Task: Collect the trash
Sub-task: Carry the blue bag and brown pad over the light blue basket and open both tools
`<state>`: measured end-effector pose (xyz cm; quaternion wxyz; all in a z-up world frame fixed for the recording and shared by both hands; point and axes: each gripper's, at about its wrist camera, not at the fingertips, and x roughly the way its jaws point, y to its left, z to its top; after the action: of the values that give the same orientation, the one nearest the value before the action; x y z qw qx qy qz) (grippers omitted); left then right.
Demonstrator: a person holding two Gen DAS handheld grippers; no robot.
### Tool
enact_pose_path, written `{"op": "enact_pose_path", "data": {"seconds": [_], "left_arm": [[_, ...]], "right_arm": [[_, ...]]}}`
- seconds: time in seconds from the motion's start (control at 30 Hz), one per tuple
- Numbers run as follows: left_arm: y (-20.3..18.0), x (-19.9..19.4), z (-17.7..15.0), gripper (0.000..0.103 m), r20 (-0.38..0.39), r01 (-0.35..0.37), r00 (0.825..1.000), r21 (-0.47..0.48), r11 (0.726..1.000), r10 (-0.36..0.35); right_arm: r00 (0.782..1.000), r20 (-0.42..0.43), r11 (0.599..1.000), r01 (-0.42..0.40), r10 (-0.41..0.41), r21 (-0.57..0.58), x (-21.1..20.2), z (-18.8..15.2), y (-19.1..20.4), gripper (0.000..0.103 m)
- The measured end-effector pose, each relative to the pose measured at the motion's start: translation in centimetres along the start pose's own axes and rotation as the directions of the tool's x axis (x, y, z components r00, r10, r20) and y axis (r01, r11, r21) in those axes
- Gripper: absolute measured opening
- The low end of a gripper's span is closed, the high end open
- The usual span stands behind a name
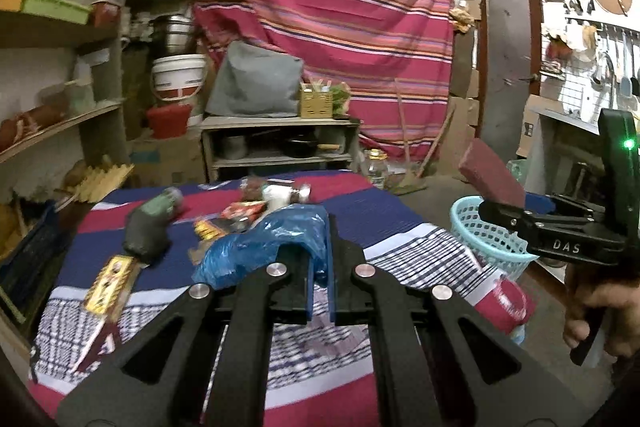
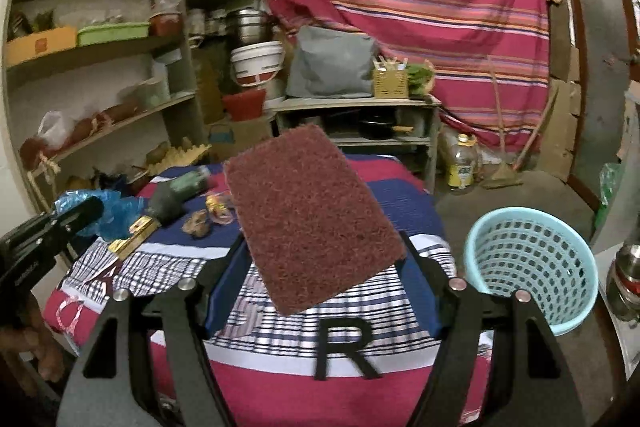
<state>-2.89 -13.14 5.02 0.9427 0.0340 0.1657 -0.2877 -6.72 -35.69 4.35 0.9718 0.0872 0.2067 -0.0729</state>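
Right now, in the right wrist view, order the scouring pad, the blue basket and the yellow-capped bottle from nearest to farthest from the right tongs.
1. Scouring pad: held between the right tongs.
2. Blue basket: just right, beside the table.
3. Yellow-capped bottle: on the floor beyond, by the striped curtain.

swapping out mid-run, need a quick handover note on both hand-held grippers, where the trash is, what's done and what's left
Left hand-held gripper: shut on a crumpled blue plastic bag.
Right hand-held gripper: closed on a maroon rectangular scouring pad, held in the air.
Light blue perforated plastic basket: right of the table, looks empty.
Left on the striped tablecloth: yellow wrappers, a dark green wad, small scraps.
Nothing visibly binned yet; drop both, then fetch the rest.
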Motion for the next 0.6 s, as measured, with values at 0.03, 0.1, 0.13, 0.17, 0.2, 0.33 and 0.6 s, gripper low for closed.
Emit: {"op": "enact_pose_path", "data": {"seconds": [0.03, 0.1, 0.13, 0.17, 0.2, 0.33, 0.6], "left_arm": [[-0.7, 0.5, 0.4, 0.003, 0.006, 0.004, 1.0, 0.004, 1.0, -0.004], [-2.3, 1.8, 0.9, 0.003, 0.007, 0.024, 1.0, 0.011, 1.0, -0.025], [-3.1, 2.3, 1.2, 0.003, 0.012, 0.035, 0.999, 0.006, 0.999, -0.035], [-4.1, 3.0, 1.5, 0.003, 0.007, 0.041, 0.999, 0.0, 0.999, -0.041], [-4.8, 3.7, 1.7, 0.003, 0.002, 0.05, 0.999, -0.003, 0.999, -0.05], [-8.5, 6.6, 2.8, 0.003, 0.01, 0.143, 0.99, -0.031, 0.989, -0.143], [-17.8, 10.8, 4.8, 0.003, 0.038, 0.36, 0.932, 0.032, 0.932, -0.361]], "right_arm": [[1.0, 0.004, 1.0, 0.011, -0.011, 0.001, -0.1, 0.2, -0.7, 0.071], [0.999, 0.009, 0.999, 0.041, -0.041, 0.006, -0.3, 0.7, -2.8, 0.071], [0.998, 0.01, 0.998, 0.055, -0.055, 0.005, -0.4, 0.8, -3.7, 0.071], [0.997, 0.011, 0.997, 0.071, -0.071, 0.005, -0.5, 0.9, -4.8, 0.071], [0.996, 0.009, 0.996, 0.088, -0.088, 0.006, -0.5, 1.0, -5.9, 0.071], [0.99, -0.001, 0.989, 0.138, -0.138, 0.047, -0.6, 1.3, -10.7, 0.071], [0.965, -0.001, 0.957, 0.259, -0.261, 0.13, -2.6, 2.4, -20.0, 0.071]]}}
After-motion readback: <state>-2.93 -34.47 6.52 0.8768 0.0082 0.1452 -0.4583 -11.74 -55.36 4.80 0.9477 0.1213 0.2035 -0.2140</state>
